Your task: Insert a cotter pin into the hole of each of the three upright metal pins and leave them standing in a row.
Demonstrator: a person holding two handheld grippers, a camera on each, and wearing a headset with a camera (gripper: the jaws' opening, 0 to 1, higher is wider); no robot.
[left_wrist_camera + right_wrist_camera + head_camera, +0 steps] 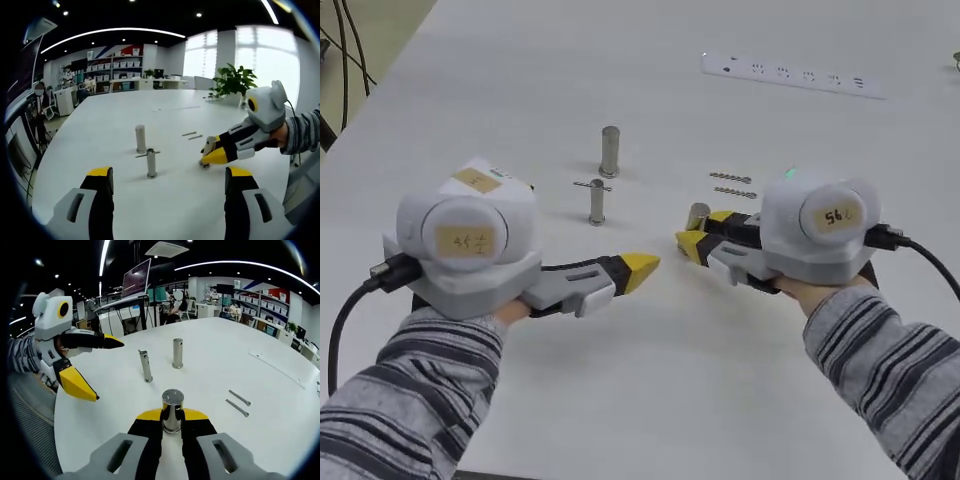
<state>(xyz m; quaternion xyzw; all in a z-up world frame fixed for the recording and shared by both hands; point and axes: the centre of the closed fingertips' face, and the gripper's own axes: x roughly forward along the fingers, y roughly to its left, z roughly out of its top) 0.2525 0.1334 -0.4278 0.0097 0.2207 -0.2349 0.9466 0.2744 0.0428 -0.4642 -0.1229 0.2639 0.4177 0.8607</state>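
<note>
Three upright metal pins are on the white table (650, 380). The far pin (610, 150) is bare. A nearer pin (597, 201) has a cotter pin (590, 185) through its top. My right gripper (692, 240) is shut on the third pin (698, 214), whose foot is at the table surface; that pin (172, 410) sits between the yellow pads. Two loose cotter pins (731, 178) lie just beyond the right gripper. Left of it, my left gripper (620, 280) is open and holds nothing, its jaws wide apart in the left gripper view (167, 175).
A white power strip (790, 75) lies at the far right of the table. Cables run off each gripper toward me. Office desks, shelves and people are in the background beyond the table.
</note>
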